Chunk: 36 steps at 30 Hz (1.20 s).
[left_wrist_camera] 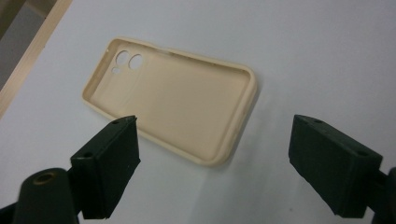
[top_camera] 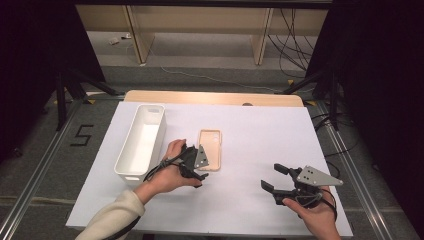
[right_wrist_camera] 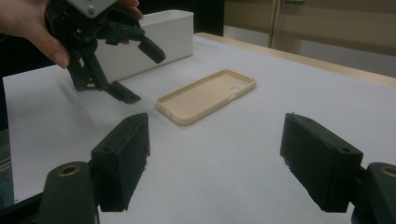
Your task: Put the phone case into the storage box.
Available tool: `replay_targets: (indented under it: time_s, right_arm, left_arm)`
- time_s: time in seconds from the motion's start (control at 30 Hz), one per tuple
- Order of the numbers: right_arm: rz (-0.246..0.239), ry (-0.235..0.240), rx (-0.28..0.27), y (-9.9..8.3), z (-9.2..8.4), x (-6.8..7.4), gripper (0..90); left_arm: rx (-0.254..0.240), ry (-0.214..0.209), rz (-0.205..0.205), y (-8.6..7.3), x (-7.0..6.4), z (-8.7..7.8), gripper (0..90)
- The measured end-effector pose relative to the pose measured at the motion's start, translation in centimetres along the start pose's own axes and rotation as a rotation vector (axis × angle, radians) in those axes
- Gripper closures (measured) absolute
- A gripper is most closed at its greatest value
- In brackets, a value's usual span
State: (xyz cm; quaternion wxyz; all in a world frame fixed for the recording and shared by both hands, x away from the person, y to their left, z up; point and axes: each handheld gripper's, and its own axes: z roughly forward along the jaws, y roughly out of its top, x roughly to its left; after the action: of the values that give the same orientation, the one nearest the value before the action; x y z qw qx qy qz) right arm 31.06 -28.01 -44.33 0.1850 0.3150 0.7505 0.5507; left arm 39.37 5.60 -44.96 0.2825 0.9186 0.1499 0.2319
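One phone case (top_camera: 210, 149) flat, just beside open left tool (top_camera: 198, 167).

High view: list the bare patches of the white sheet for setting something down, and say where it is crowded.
Widest bare patch: right of the phone case, from the far edge down to the right tongs. Another along the near edge between the two hands. Crowded: the strip between the white bin and the case, where the left tongs hang open.

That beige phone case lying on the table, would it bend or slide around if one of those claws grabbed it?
The phone case looks thin-walled and hollow, so it is probably light and may flex when squeezed across its sides. It lies flat, open side up, on smooth white paper, so a push would likely slide it. Rolling or tipping seems unlikely.
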Motion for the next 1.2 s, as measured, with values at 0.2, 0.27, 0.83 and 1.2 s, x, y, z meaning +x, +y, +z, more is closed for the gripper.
replay_targets:
  time_s: [0.2, 0.27, 0.83, 1.2]
  right_arm:
    - [-0.005, 0.001, 0.031, 0.0, -0.2, 0.0, 25.2]
    - [-0.007, 0.001, 0.033, 0.0, -0.2, 0.0, 25.2]
    - [0.013, 0.013, 0.013, -0.1, 0.0, 0.1, 25.2]
    - [-0.003, 0.007, 0.006, -0.2, 0.2, 0.1, 25.2]
  left_arm:
    - [0.062, -0.013, 0.062, 0.6, 0.2, 1.3, 17.6]
    - [0.077, -0.018, 0.072, 0.8, 0.2, 1.7, 18.6]
    - [0.161, -0.002, 0.136, 1.1, 0.8, 3.5, 19.6]
    - [0.176, 0.002, 0.147, 0.9, 1.1, 4.0, 19.7]
